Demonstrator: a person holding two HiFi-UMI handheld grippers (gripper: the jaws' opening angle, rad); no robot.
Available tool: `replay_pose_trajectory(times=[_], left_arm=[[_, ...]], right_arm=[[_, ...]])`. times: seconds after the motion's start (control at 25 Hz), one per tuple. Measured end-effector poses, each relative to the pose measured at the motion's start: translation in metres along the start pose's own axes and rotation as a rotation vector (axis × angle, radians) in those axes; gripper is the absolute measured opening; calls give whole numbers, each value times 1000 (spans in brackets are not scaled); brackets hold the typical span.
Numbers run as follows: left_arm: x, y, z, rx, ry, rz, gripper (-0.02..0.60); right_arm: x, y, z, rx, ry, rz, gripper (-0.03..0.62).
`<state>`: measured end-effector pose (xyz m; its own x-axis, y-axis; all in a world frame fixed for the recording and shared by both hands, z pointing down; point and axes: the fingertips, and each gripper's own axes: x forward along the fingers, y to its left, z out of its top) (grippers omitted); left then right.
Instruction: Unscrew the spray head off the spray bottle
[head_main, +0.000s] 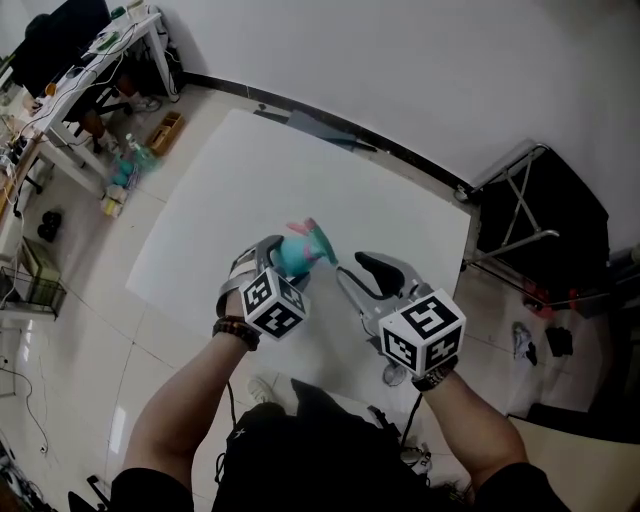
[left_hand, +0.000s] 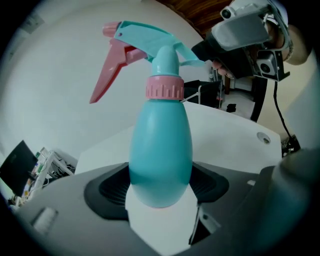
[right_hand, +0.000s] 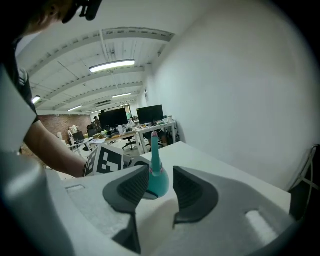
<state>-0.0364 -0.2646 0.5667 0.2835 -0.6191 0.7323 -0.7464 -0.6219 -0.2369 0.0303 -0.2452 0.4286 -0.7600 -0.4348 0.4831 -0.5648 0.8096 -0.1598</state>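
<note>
A teal spray bottle (head_main: 300, 252) with a pink collar (left_hand: 164, 90), teal spray head (left_hand: 150, 40) and pink trigger (left_hand: 107, 75) is held above the white table (head_main: 240, 170). My left gripper (head_main: 285, 262) is shut on its rounded body (left_hand: 161, 150), with both dark pads against its sides. In the left gripper view the bottle stands upright, its trigger pointing left. My right gripper (head_main: 355, 272) hovers just right of the bottle, its jaws open with nothing between them. In the right gripper view the bottle (right_hand: 159, 182) shows beyond the gap, next to the left gripper's marker cube (right_hand: 106, 162).
The white table fills the middle of the head view, with a round cable cap (left_hand: 263, 137) in its top. A desk with monitors (head_main: 90, 50) stands at the far left, a black folding stand (head_main: 540, 220) at the right. Small items lie on the tiled floor (head_main: 60, 290).
</note>
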Motion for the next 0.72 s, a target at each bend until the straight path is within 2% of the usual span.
replay_pose_trajectory(times=[0.2, 0.52, 0.72], left_arm=[[-25, 2, -12, 90, 50, 17, 390], [-56, -4, -25, 236, 115, 44, 388], [-75, -1, -36, 335, 163, 89, 388]], right_arm=[[9, 28, 5, -12, 42, 74, 170], [17, 64, 3, -8, 139, 171, 188], [23, 82, -4, 17, 188, 192, 190]])
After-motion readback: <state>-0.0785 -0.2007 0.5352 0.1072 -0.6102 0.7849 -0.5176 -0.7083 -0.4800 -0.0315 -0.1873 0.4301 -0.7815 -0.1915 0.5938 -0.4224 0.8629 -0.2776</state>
